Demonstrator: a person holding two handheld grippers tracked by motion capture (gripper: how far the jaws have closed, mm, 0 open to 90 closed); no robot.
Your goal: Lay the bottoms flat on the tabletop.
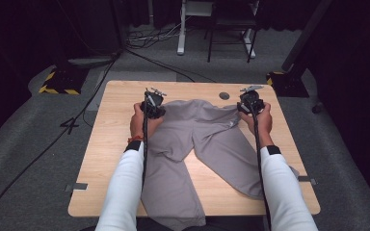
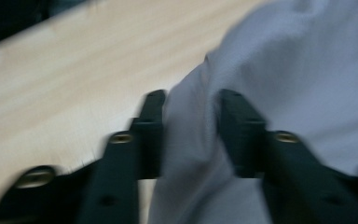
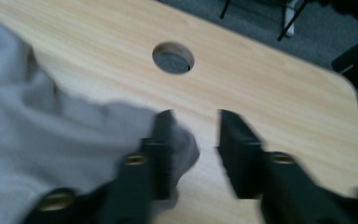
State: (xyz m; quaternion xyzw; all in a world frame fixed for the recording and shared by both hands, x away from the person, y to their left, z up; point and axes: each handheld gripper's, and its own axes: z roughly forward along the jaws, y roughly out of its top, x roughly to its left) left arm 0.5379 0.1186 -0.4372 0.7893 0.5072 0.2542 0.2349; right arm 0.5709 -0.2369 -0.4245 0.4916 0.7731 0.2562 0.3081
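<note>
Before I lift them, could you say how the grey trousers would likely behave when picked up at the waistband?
The trousers would probably hang limp: the cloth bunches into soft folds. They look thin, so likely light. The long legs reach the table edge and would probably drag behind.

Grey speckled carpet floor surrounds the pale wooden table. Dark walls close in at the top corners; white desk legs stand upper centre; yellow-black striped stand base sits upper left.

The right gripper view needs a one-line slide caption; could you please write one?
Right gripper with open jaws over the wooden table, a corner of the grey trousers beside one jaw.
</note>
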